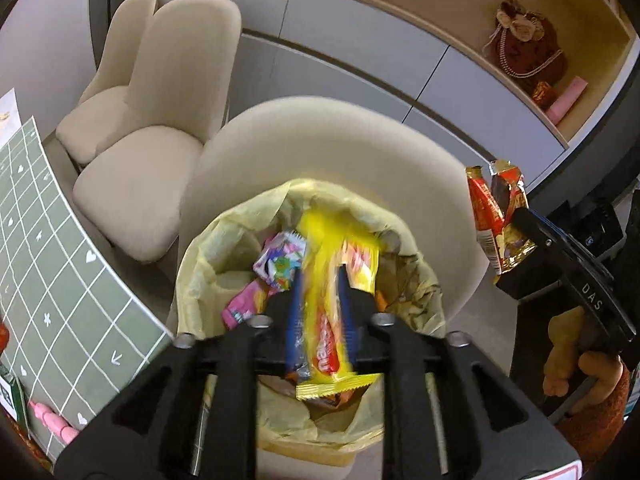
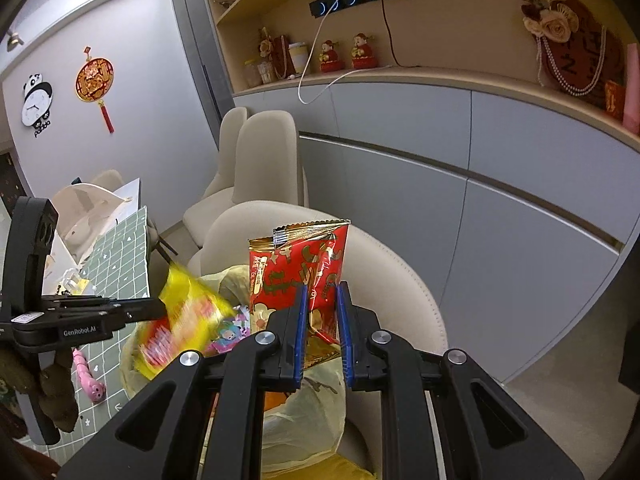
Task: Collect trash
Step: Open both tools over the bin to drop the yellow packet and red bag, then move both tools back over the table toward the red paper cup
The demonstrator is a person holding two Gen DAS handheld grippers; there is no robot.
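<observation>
- Left wrist view: the left claw [image 1: 318, 284] is seen over the open mouth of the yellow-lined trash bin [image 1: 200, 264], with a yellow wrapper [image 1: 336, 280] between its blue pads. The wrapper is motion-blurred, so whether it is gripped or already slipping free cannot be told.
- Right wrist view: the right claw [image 2: 323, 312] is clamped on a red-and-gold snack bag [image 2: 298, 268], held upright just beside the bin, above the beige chair [image 2: 400, 280].
- Inside the liner, at least two wrappers are counted: one multicoloured wrapper [image 1: 280, 260] and one pink wrapper [image 1: 242, 304]. More may be hidden beneath.
- Counted otherwise: two claws, two held wrappers, one bin, three beige chairs, one green-checked desk [image 1: 60, 280] with a pink toy [image 2: 90, 376] on it.
- Risk, judged: the yellow wrapper could catch the liner rim and fall outside, being long and light.
- Risk, judged: the two claws are close; a collision is possible if the red bag is brought over early.
- Risk, judged: the loose liner could be dragged off the rim by a pad.
</observation>
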